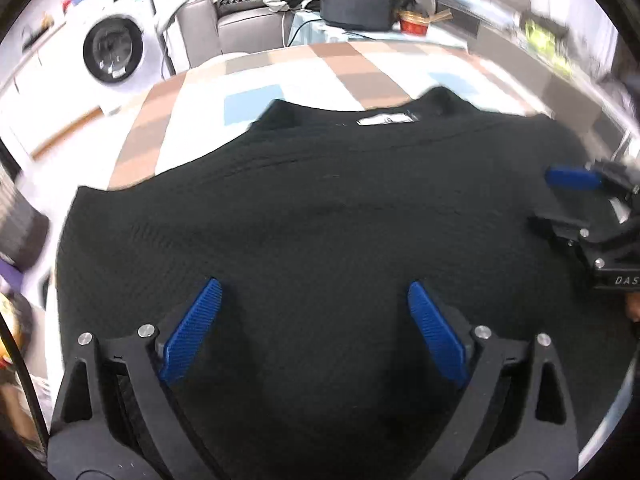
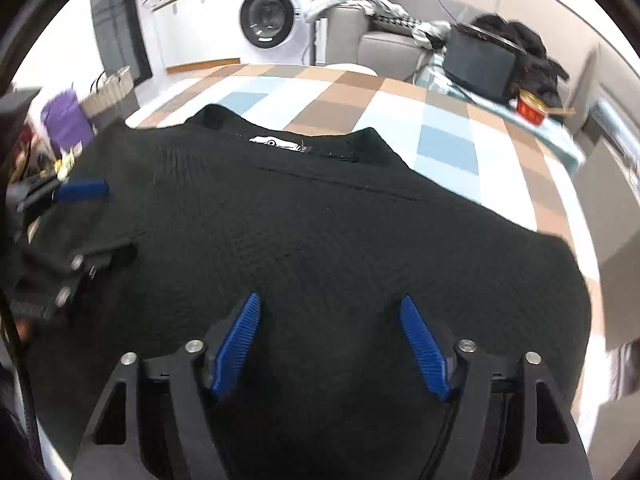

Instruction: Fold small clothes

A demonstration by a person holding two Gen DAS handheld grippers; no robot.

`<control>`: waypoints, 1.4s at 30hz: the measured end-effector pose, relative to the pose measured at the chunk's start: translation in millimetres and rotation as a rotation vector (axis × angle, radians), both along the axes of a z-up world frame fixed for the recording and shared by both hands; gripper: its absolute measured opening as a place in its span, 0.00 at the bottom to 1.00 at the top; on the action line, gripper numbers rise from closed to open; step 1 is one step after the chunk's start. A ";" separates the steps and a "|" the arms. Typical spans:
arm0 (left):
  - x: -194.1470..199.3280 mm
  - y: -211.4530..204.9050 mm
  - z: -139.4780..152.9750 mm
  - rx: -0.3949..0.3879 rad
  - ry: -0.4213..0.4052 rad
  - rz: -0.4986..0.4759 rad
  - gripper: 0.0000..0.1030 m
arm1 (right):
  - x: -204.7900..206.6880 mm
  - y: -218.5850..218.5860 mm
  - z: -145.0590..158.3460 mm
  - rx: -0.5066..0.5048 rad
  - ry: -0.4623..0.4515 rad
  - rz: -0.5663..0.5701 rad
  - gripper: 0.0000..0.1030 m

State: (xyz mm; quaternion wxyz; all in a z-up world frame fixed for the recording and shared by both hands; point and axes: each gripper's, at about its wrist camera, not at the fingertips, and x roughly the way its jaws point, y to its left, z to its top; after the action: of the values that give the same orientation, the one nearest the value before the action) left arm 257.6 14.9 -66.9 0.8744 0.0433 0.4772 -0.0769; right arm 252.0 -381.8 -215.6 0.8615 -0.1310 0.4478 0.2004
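Nearest in, the left claw (image 1: 314,330) hangs over the lower part of the black garment (image 1: 320,220), blue pads spread wide and gripping nothing, only cloth lying beneath the gap. The right claw (image 2: 330,344) sits alongside it over the same garment, a little less spread, jaws easing apart, also empty. Both tilt steeply down at the fabric.

The garment itself lies spread flat on the worktop (image 1: 280,72) with its checked cover of brown, white and blue; the neckline and its white label (image 1: 386,119) point away from both claws, and a sleeve runs out to each side. No fold shows in it, so this reads as the start of the folding step: garment laid out, claws free.

The next move likely calls for each claw to reach a garment edge, a sleeve or the near hem, pinch a single layer cleanly and carry it over towards the middle.

Beyond the garment's collar stand a dark box (image 1: 356,0), a grey sofa (image 1: 240,28) and a washing machine (image 1: 114,50).
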 end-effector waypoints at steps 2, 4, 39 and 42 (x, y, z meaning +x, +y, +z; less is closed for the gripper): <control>-3.8 17.2 2.1 -0.029 -0.006 0.015 0.93 | 3.5 -19.0 2.3 0.000 0.008 -0.032 0.72; -8.0 31.9 2.3 0.008 -0.009 0.062 0.93 | 6.9 -44.3 2.5 -0.048 -0.008 -0.103 0.72; -33.8 63.7 15.4 -0.003 -0.044 0.151 0.86 | -3.1 -82.6 22.8 0.014 -0.023 -0.230 0.74; -76.0 40.4 24.2 -0.026 -0.067 0.051 0.87 | -39.6 -57.1 27.7 0.061 -0.019 -0.120 0.74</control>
State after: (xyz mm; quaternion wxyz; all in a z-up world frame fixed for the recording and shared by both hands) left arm 181.6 55.4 -42.7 0.8920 0.0225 0.4476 -0.0593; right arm 212.4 -438.8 -188.0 0.8797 -0.0795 0.4403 0.1608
